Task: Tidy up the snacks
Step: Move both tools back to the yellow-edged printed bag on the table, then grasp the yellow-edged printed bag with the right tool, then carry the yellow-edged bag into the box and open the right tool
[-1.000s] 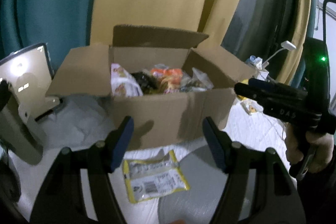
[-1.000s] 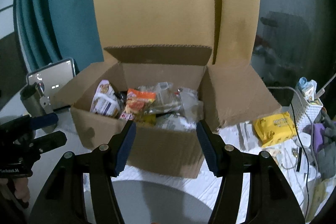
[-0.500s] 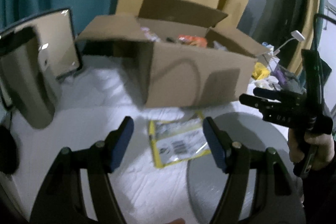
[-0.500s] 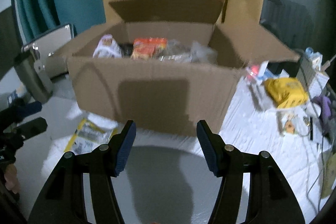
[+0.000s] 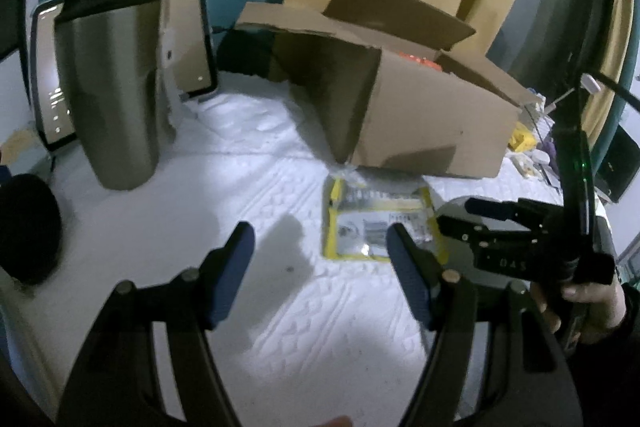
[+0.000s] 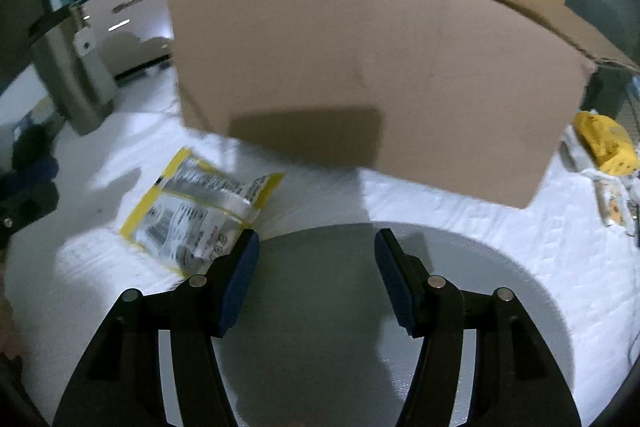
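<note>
An open cardboard box of snacks stands on the white cloth; an orange pack peeks over its rim. The box fills the right wrist view. A yellow-edged snack packet lies flat in front of it, also in the right wrist view. My left gripper is open and empty, low over the cloth left of the packet. My right gripper is open and empty over a grey round plate; it also shows in the left wrist view.
A steel tumbler and a tablet stand at the left. A black round object lies at the far left. A yellow pack and small clutter lie at the right. Curtains hang behind.
Both grippers have dropped lower and closer to the table. The left view has swung left, bringing the tumbler near. The box contents have gone out of sight in the right view.
</note>
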The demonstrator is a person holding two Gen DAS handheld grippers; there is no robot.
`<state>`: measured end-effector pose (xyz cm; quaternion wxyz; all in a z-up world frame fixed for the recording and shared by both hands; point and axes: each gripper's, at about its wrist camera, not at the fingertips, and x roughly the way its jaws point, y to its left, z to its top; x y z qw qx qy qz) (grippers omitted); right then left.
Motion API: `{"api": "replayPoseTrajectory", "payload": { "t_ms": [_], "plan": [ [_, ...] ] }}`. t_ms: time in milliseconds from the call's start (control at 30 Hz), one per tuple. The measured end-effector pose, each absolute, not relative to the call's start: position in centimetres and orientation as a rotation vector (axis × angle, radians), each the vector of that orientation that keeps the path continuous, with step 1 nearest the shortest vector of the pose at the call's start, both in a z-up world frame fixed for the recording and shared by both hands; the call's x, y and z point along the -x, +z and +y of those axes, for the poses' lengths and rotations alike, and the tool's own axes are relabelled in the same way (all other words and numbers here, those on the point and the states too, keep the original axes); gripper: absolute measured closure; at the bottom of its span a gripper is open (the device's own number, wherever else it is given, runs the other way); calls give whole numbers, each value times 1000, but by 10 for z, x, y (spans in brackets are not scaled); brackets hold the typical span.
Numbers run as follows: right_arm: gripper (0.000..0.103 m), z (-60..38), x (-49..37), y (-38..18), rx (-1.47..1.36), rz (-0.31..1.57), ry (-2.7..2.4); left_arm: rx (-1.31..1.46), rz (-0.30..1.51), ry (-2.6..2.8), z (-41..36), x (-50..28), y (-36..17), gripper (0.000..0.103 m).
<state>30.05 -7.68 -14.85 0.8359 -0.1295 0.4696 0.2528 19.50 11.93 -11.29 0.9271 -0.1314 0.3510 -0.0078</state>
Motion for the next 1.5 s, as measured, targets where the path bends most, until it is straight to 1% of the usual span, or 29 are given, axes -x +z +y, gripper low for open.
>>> {"api": "replayPoseTrajectory", "payload": {
  "t_ms": [133, 200, 300, 600, 833, 967, 1033, 1100, 1200, 1500],
  "plan": [
    [40, -67, -296, -143, 258, 993, 535, 270, 722, -11, 128, -191, -116, 33],
    [33, -65, -297, -139, 227, 997, 534, 271, 721, -8, 131, -189, -117, 33],
    [29, -61, -300, -135, 172, 1000, 537, 271, 717, -8, 135, -189, -119, 33],
    [29, -26, -305, -157, 141, 1061, 554, 276, 715, -10, 145, -192, -126, 33],
    [30, -6, -300, -164, 182, 1040, 552, 341, 726, 1, 158, -193, -134, 33],
    [43, -3, -298, -166, 194, 1035, 564, 339, 730, 4, 158, -194, -134, 33],
    [53, -1, -296, -165, 200, 1032, 579, 326, 728, 12, 155, -193, -133, 33],
    [68, -4, -294, -162, 191, 1040, 601, 314, 730, 19, 152, -193, -132, 33],
    [72, -5, -292, -158, 191, 1042, 627, 300, 726, 29, 147, -190, -127, 33],
    [73, -27, -281, -130, 173, 991, 684, 285, 713, 56, 130, -189, -108, 33]
  ]
}}
